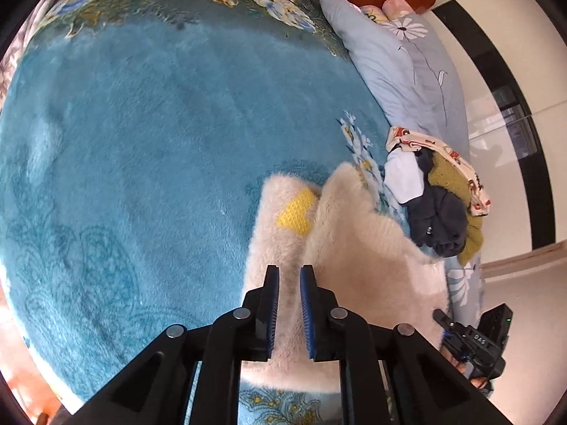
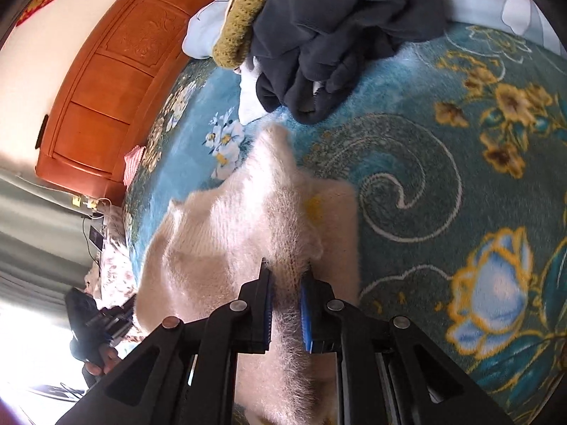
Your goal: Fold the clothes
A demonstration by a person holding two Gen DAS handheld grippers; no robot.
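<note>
A fluffy cream sweater (image 1: 340, 233) with a yellow patch (image 1: 296, 212) lies bunched on the blue floral blanket (image 1: 141, 134). My left gripper (image 1: 289, 272) is shut on a fold of the sweater, with fabric between its blue pads. In the right wrist view the same sweater (image 2: 226, 233) runs from the fingers toward the pile. My right gripper (image 2: 286, 269) is shut on another part of its fabric. The right gripper also shows in the left wrist view (image 1: 471, 340), at the lower right.
A pile of other clothes (image 1: 439, 194), dark grey, olive knit, white and printed, sits beyond the sweater; it also shows in the right wrist view (image 2: 336, 35). A pale blue floral quilt (image 1: 397, 60) lies along the bed edge. An orange wooden headboard (image 2: 106, 85) stands behind.
</note>
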